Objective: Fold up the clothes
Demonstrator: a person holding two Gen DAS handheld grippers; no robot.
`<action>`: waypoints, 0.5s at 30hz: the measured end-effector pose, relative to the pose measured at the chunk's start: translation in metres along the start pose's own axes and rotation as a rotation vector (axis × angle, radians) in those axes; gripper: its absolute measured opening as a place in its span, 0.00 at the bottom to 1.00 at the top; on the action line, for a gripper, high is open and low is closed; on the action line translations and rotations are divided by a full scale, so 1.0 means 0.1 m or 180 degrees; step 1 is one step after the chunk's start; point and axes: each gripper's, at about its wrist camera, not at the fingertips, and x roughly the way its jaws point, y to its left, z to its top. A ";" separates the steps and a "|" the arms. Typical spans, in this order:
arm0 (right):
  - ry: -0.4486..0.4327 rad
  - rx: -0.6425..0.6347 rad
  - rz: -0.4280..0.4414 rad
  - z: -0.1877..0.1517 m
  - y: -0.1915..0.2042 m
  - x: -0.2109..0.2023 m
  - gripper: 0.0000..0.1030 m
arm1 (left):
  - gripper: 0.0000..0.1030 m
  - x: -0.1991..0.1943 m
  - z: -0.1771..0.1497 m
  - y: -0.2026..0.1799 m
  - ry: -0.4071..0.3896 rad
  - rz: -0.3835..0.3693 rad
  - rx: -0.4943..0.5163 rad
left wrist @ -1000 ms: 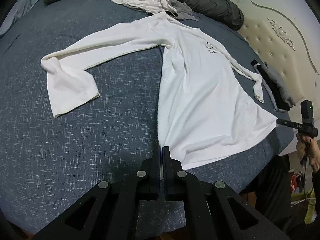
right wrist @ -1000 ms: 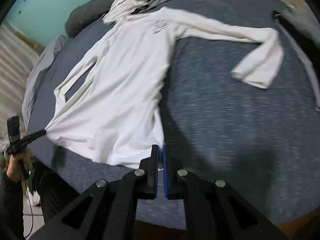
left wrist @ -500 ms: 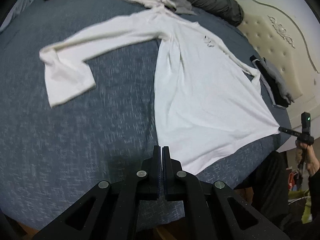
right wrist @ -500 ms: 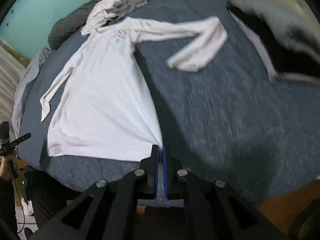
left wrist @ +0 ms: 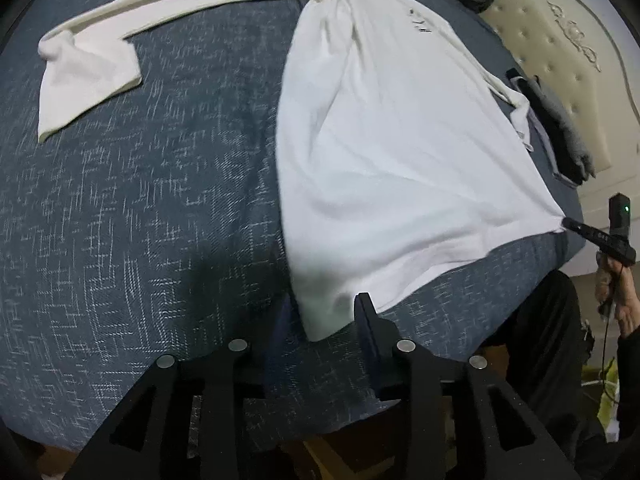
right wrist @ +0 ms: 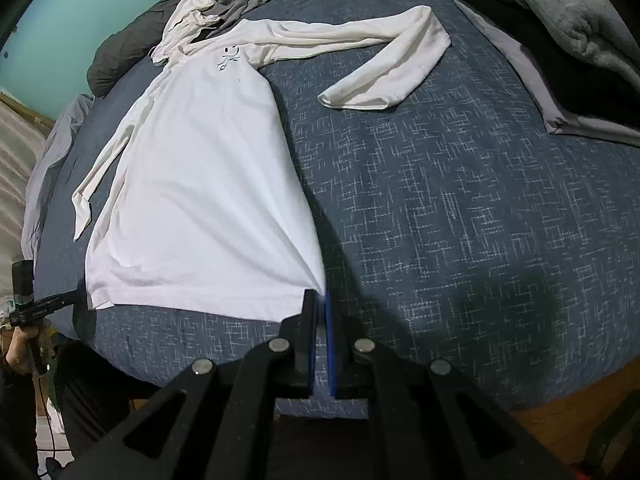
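From the left wrist, the white long-sleeved shirt (left wrist: 384, 152) lies spread flat on the dark blue bedspread (left wrist: 152, 208), its hem toward the near edge of the bed. The left gripper (left wrist: 322, 312) stands over the hem's nearer corner with its jaws opening; that corner lies between the fingers, which do not press on it. The hem's far corner reaches the bed's right edge, where the right gripper (left wrist: 588, 232) pinches it. One sleeve runs out across the top left and doubles back on itself, with a wide bare stretch of bedspread below it. A dark folded garment (left wrist: 560, 120) lies by the cream headboard (left wrist: 568, 40). From the right wrist, the right gripper (right wrist: 319, 300) is closed tight on the hem corner, drawing the cloth taut. The hem runs left along the bed's near edge to the left gripper (right wrist: 68, 300). Right of the shirt the bedspread (right wrist: 460, 200) lies open up to a grey blanket (right wrist: 560, 20).
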 end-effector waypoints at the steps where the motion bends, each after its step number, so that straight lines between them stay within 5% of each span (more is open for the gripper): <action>1: 0.0002 0.0002 0.0007 0.00 0.00 0.00 0.03 | 0.36 0.02 0.00 0.01 0.0008 -0.0009 -0.0027; 7: 0.0005 0.0020 0.0037 0.00 -0.01 0.03 0.03 | 0.35 0.15 0.00 0.02 0.0023 -0.0051 -0.0088; 11: -0.0023 0.0021 0.0064 0.00 0.01 0.01 0.03 | 0.07 0.22 0.06 -0.02 0.0067 0.0009 0.0009; 15: -0.0065 -0.0001 0.0081 0.00 0.03 -0.04 0.03 | 0.06 0.12 0.09 -0.06 -0.0014 0.0017 0.0081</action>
